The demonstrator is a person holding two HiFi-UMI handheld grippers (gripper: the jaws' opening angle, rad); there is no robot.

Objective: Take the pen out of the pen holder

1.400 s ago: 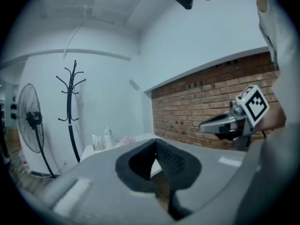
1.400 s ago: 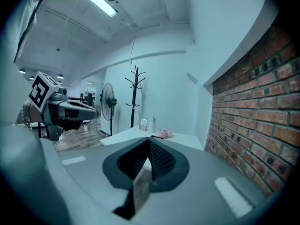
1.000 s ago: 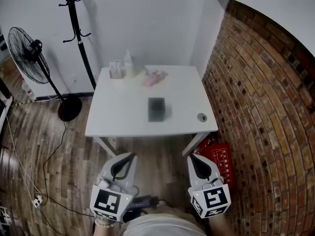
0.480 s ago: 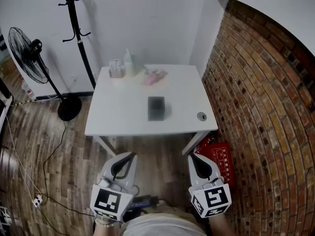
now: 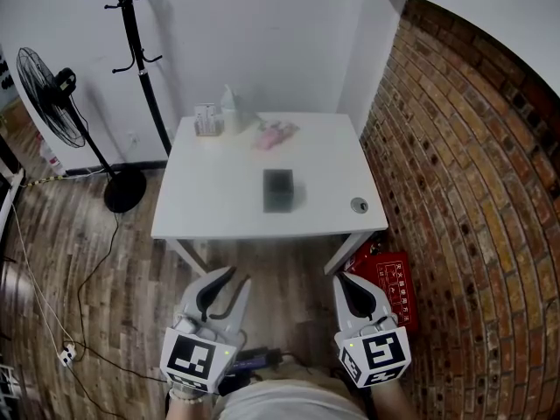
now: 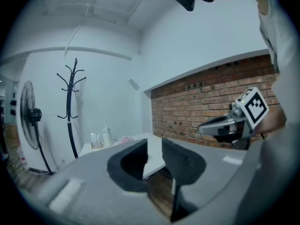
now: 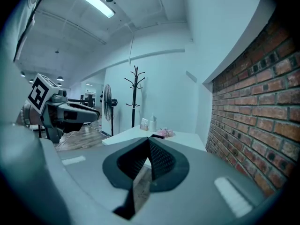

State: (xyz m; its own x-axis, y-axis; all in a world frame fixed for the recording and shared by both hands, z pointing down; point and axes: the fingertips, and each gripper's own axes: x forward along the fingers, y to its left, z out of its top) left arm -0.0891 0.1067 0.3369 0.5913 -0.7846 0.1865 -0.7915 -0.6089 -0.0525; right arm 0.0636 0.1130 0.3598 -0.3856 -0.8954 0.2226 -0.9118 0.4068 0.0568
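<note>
The pen holder [image 5: 278,191] is a dark mesh box standing upright near the middle of the white table [image 5: 210,208]. I cannot make out a pen in it from here. Both grippers hang over the wooden floor, short of the table's near edge and far from the holder. My left gripper [image 5: 236,276] is at the lower left; its jaws are opening and nothing is between them [image 6: 154,146]. My right gripper [image 5: 344,281] is at the lower right, shut and empty, with its tips meeting [image 7: 149,138]. Each gripper view shows the other gripper at its side.
Small bottles [image 5: 219,116] and a pink thing [image 5: 276,134] sit at the table's far edge, a small round object [image 5: 359,206] near its front right corner. A brick wall [image 5: 472,191] runs along the right. A red box [image 5: 389,283] lies under the table. A fan [image 5: 52,86] and a coat stand [image 5: 136,51] stand on the left.
The left gripper's jaws were shut in both earlier frames and now stand apart. Neither hand has shifted, and the table's things are where they were.
</note>
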